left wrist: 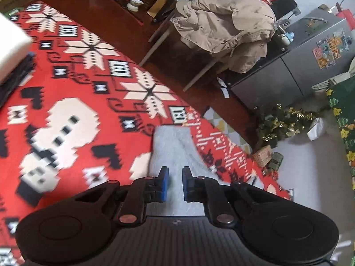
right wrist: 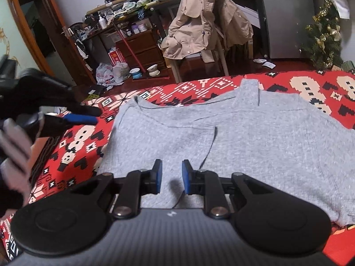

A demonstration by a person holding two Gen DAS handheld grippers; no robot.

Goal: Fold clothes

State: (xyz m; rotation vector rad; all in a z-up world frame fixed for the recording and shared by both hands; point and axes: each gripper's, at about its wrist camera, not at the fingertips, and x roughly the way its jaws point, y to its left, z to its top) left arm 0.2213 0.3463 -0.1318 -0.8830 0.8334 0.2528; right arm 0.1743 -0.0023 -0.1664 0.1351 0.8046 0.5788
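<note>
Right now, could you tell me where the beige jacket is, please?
The beige jacket hangs over a chair beyond the far edge of the red patterned blanket, upper centre in both wrist views, with the grey cabinet to its right.

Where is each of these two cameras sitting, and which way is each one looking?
Left wrist view: sits on the left tool, looking down past its blue pads at a strip of grey garment on the red blanket; only the tool shows.
Right wrist view: sits on the right tool, looking across the spread garment; the left tool and a blurred gloved hand show at the left edge.
Shared: garment, blanket, beige coat on a chair.
</note>
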